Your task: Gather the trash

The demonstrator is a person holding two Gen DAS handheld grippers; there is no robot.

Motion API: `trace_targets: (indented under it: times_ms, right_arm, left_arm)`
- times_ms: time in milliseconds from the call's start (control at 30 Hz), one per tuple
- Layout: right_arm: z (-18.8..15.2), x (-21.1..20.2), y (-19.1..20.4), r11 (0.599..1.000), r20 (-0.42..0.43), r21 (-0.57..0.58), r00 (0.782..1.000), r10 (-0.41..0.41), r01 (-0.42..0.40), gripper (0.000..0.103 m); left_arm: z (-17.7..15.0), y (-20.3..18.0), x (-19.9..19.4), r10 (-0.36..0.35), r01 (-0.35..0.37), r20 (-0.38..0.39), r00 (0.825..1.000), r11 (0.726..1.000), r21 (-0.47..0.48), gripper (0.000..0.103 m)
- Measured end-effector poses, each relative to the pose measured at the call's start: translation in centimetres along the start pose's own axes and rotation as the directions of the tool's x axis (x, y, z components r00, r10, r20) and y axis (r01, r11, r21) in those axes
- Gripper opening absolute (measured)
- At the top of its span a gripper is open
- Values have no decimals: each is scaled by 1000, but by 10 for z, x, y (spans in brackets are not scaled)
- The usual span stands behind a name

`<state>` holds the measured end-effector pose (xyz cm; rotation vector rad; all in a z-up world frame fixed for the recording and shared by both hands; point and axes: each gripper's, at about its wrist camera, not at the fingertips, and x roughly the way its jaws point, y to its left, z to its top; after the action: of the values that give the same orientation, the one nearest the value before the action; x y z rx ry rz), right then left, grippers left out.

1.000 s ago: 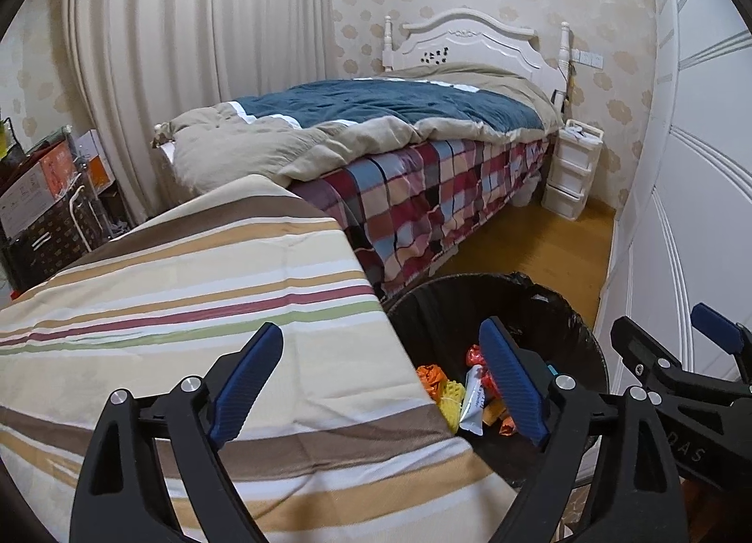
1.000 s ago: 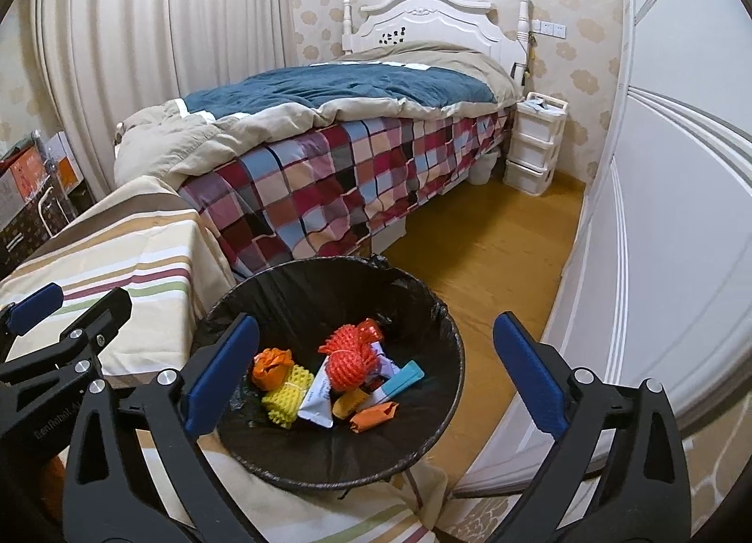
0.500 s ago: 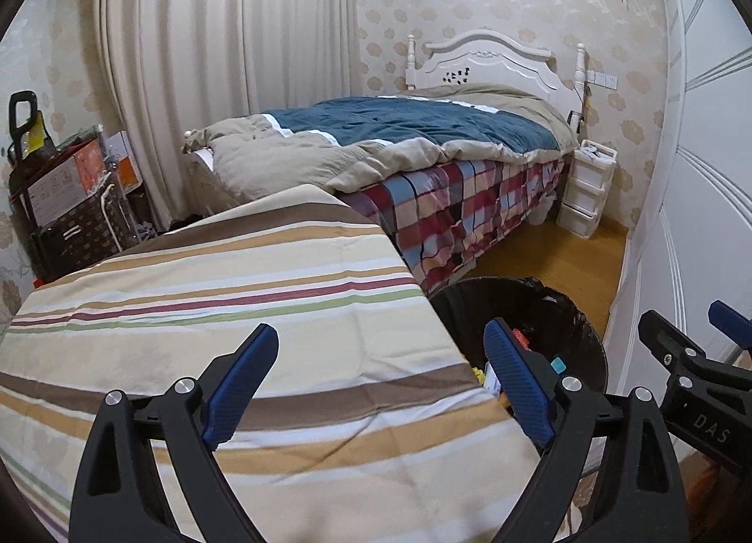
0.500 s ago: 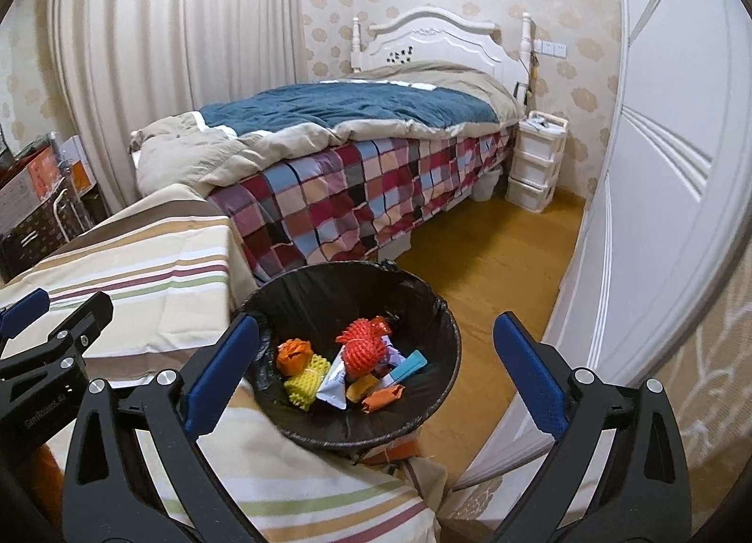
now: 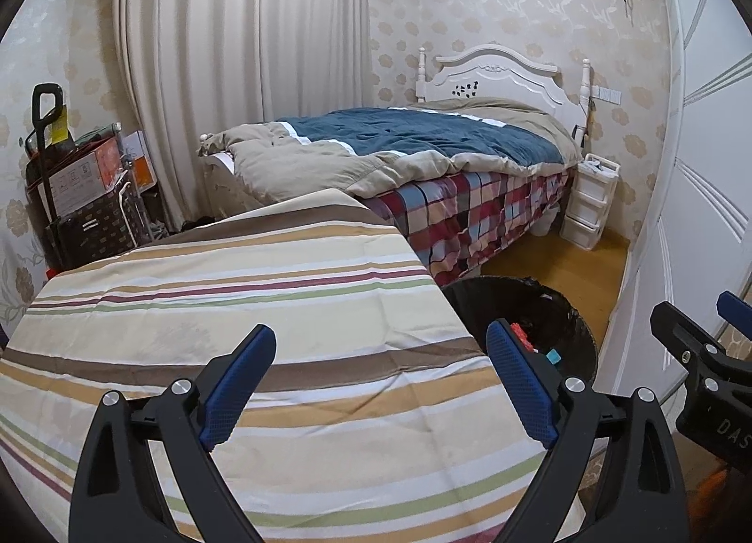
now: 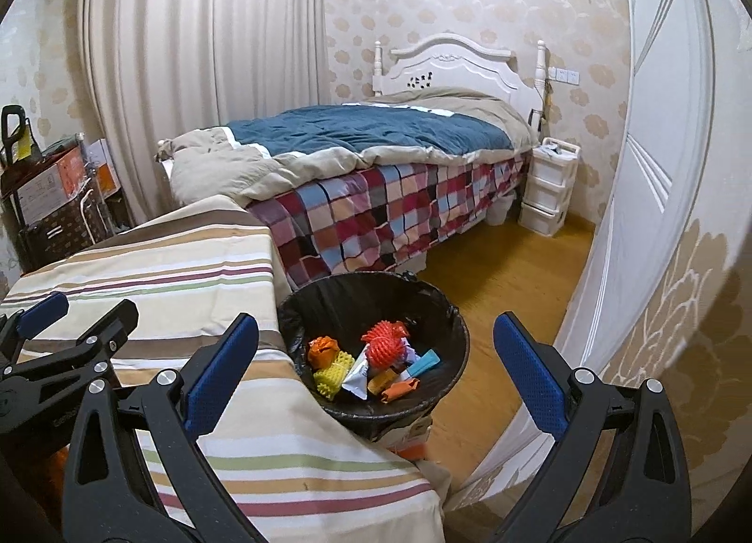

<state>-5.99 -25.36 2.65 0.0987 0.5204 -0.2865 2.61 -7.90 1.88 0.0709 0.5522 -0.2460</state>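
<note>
A black-lined trash bin (image 6: 329, 303) stands on the floor beside the striped table (image 6: 188, 270). Inside lie a red spiky ball (image 6: 383, 348), an orange crumpled piece (image 6: 324, 348), a yellow foam piece (image 6: 333, 371), a white wrapper (image 6: 357, 373) and a teal piece (image 6: 425, 362). My right gripper (image 6: 376, 324) hangs above and before the bin, open and empty. My left gripper (image 5: 380, 336) is open and empty over the striped tablecloth (image 5: 235, 284), with the bin (image 5: 540, 303) to its right, mostly hidden by its right finger. Each gripper shows at the edge of the other's view.
A bed (image 5: 423, 157) with a blue and beige quilt and a checked cover fills the back. A white drawer unit (image 6: 547, 185) stands by it. A white door (image 6: 648, 167) lines the right side. Boxes and a cart (image 5: 84, 195) are stacked at the left, by the curtain. The floor (image 6: 507, 261) is wood.
Both grippers have drawn back and risen, so the bin looks smaller and farther off. More of the striped table shows under the left gripper. Both stay open and empty.
</note>
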Motion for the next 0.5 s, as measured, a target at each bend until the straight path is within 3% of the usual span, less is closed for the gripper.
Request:
trace_targets:
  times_ms: [500]
  right_arm:
    - [1, -7, 0, 1000, -1, -1, 1000, 5, -5, 98]
  left_arm:
    - [-1, 3, -10, 0, 0, 22, 1000, 1000, 0, 91]
